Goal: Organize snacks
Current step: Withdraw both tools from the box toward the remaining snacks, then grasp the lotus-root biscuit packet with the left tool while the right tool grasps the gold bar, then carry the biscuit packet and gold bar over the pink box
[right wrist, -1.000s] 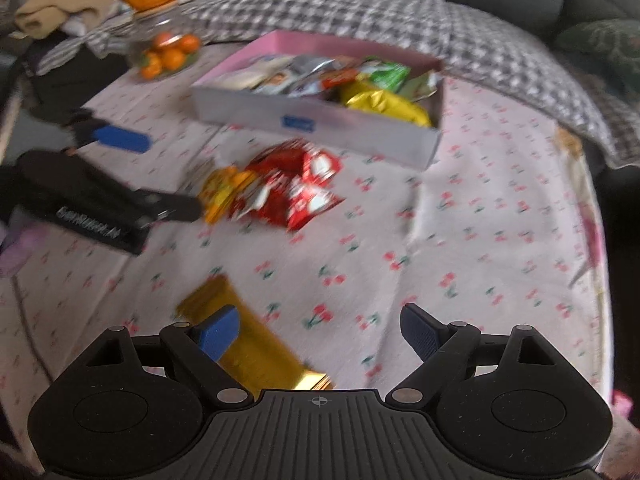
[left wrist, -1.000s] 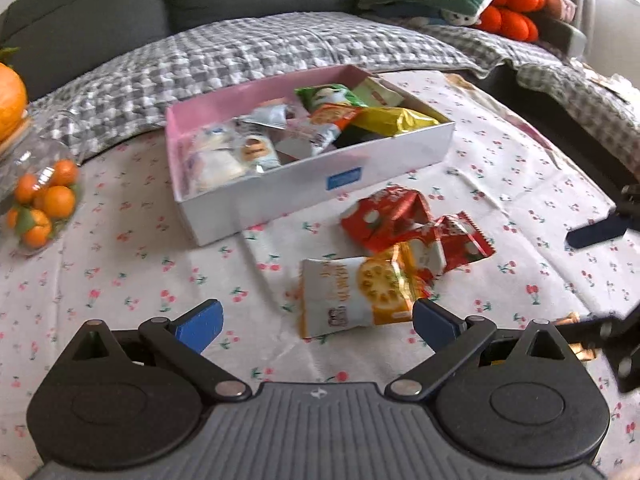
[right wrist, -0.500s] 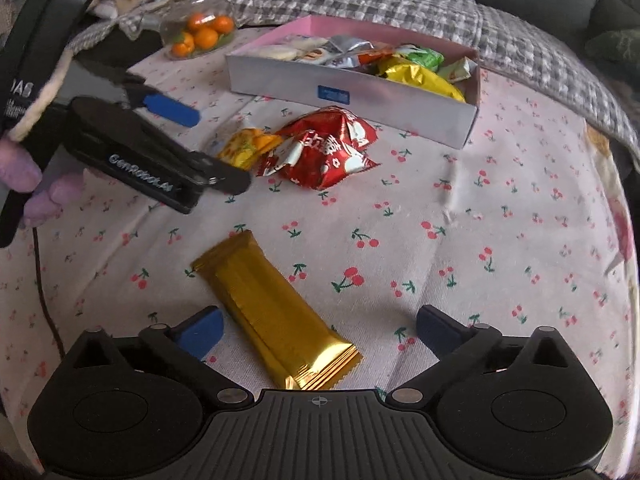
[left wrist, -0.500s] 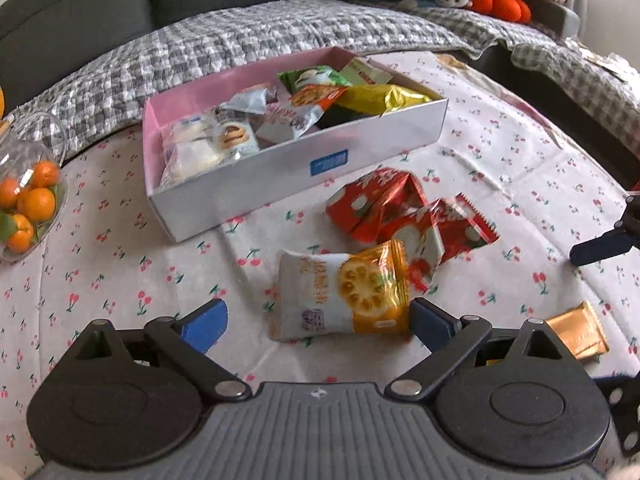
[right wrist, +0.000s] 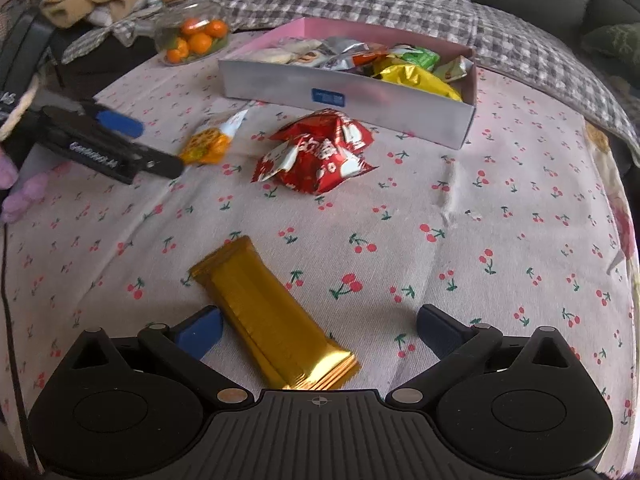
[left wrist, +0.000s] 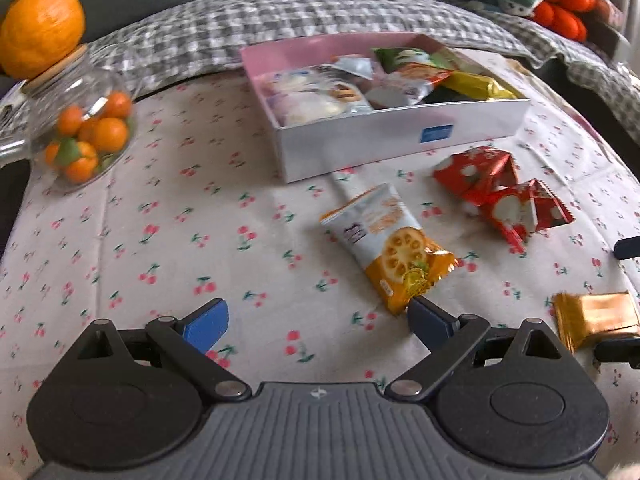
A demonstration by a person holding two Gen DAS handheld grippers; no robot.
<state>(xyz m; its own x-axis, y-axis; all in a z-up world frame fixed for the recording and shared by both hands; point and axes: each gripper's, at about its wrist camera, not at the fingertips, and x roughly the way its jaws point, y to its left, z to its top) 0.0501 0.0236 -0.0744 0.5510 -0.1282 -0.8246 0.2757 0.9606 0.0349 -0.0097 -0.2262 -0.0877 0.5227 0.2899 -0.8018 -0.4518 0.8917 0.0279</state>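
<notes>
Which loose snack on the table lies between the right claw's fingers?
The gold bar; the red packets and orange pouch lie farther off.

Our left claw [left wrist: 316,318] now sits left of the orange-and-white snack pack [left wrist: 390,248], whose corner touches its right finger. Our right claw [right wrist: 318,334] now stands wider over the gold bar [right wrist: 272,316].

box [left wrist: 400,136] behind loose packets [left wrist: 394,248]; jar [left wrist: 80,132] left of box; bar [right wrist: 272,316] nearest

A cherry-print tablecloth [right wrist: 500,208] carries a gold bar [right wrist: 272,320], red packets [right wrist: 320,156] and a pink-lined box [right wrist: 360,96].
</notes>
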